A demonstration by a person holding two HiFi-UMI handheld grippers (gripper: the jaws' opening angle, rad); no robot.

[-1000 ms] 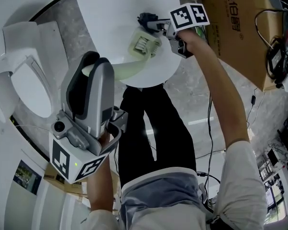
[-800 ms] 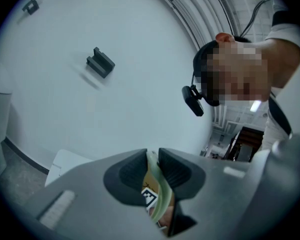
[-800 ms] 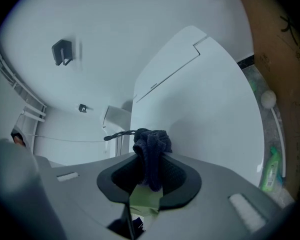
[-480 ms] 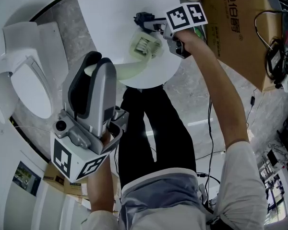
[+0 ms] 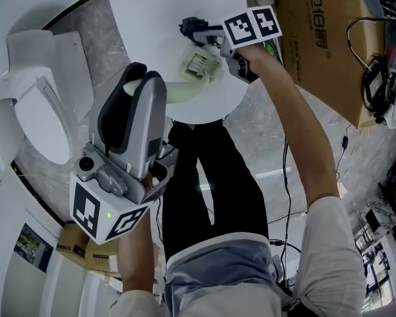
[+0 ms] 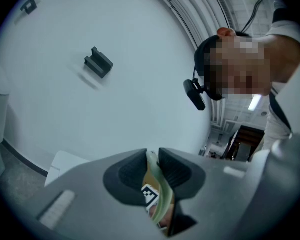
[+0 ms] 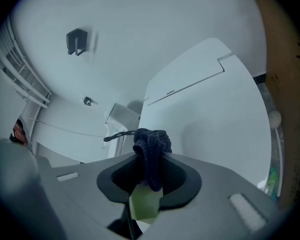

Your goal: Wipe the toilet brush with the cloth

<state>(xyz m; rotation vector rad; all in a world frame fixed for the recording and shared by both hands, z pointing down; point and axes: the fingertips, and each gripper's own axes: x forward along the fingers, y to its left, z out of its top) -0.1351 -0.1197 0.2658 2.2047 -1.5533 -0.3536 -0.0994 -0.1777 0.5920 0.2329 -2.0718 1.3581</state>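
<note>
Steadying the pale green plastic toilet brush [image 5: 181,92] in your clamped left gripper [image 6: 153,156], rub the dark bunched cloth [image 7: 150,149] (right gripper [image 7: 149,176] pinching it) over its bristles [image 5: 197,62]

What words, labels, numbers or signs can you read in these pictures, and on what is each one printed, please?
"18": on the cardboard box, in large print; the characters around it are turned and not surely readable.
Left gripper and right gripper: only black-and-white square markers, no words.
Nothing else is readable.
</note>
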